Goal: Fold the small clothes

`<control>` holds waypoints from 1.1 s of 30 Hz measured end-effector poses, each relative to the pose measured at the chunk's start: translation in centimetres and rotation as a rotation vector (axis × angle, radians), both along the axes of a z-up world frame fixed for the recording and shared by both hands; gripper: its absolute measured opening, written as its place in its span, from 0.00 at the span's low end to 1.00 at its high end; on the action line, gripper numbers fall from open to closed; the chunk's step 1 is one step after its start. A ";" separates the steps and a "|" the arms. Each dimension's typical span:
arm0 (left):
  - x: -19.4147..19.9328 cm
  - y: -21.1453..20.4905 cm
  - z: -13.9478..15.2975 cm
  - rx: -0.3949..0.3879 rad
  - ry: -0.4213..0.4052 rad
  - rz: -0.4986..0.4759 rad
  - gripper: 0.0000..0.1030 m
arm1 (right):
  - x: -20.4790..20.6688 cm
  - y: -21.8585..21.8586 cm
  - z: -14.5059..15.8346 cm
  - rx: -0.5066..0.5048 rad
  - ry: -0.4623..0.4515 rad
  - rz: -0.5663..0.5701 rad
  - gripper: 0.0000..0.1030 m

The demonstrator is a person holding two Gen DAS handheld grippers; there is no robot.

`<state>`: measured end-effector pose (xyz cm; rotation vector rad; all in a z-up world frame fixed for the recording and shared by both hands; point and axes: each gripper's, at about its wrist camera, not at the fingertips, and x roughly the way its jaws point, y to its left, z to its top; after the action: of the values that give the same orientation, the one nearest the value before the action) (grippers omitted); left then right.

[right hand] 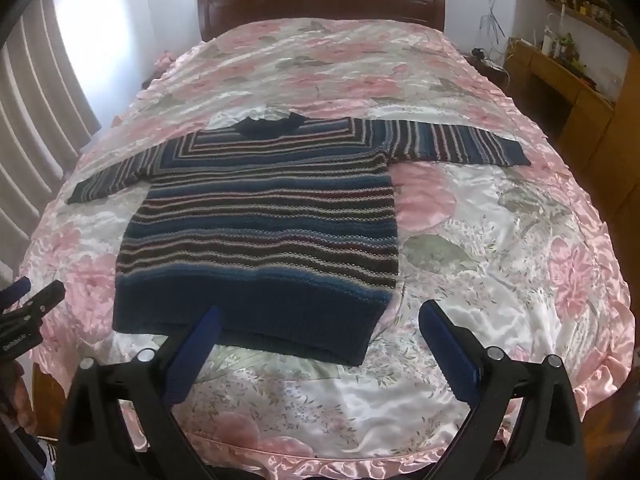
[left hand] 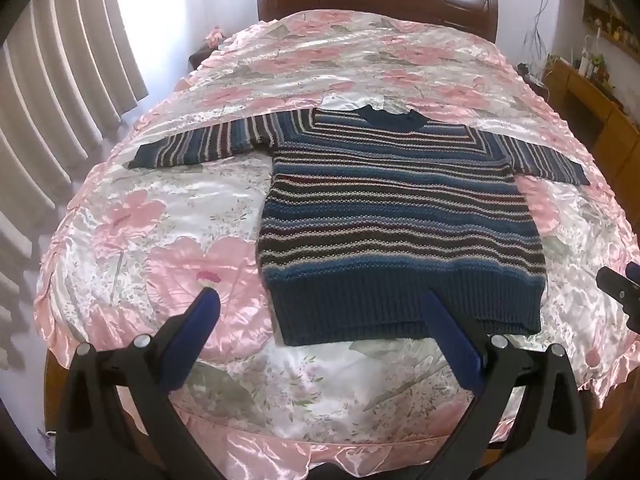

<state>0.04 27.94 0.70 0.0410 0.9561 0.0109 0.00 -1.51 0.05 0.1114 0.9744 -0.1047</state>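
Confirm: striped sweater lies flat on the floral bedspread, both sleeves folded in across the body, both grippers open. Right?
Not quite. The striped sweater has both sleeves spread straight out to the sides, not folded in; the left wrist view shows it. It lies flat on the floral bedspread, left gripper and right gripper open.

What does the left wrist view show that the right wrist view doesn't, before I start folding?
Only the left wrist view shows the open left hand-held gripper from behind, over the hem at the sweater's bottom-left corner, with the right one just poking in at the frame's right edge.

Only the right wrist view shows the open right hand-held gripper from behind, near the hem's bottom-right corner.

Both show the blue striped knitted sweater lying flat with sleeves spread on the pink floral satin bedspread, the dark wooden headboard and the beige pleated curtains.
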 end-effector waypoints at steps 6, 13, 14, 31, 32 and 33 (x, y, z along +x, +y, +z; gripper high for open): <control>0.1 -0.1 -0.1 -0.006 0.000 -0.004 0.97 | 0.1 -0.4 -0.3 0.004 0.009 -0.011 0.96; 0.1 -0.3 -0.1 -0.012 -0.003 -0.012 0.97 | 0.1 -0.4 -0.5 0.006 0.013 -0.010 0.96; 0.1 -0.4 -0.1 -0.012 -0.004 -0.014 0.97 | 0.1 -0.3 -0.5 0.006 0.013 -0.010 0.96; 0.0 -0.6 -0.2 -0.011 -0.002 -0.013 0.97 | 0.2 -0.8 -0.7 0.019 0.018 -0.012 0.96; 0.0 -0.5 -0.3 -0.011 -0.003 -0.014 0.97 | 0.2 -0.9 -0.7 0.018 0.017 -0.013 0.96; 0.0 -0.5 -0.3 -0.010 -0.004 -0.014 0.97 | 0.2 -0.8 -0.7 0.018 0.017 -0.013 0.96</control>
<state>0.04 27.44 0.42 0.0382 0.9523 -0.0069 0.21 -2.35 -0.66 0.1338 0.9921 -0.1087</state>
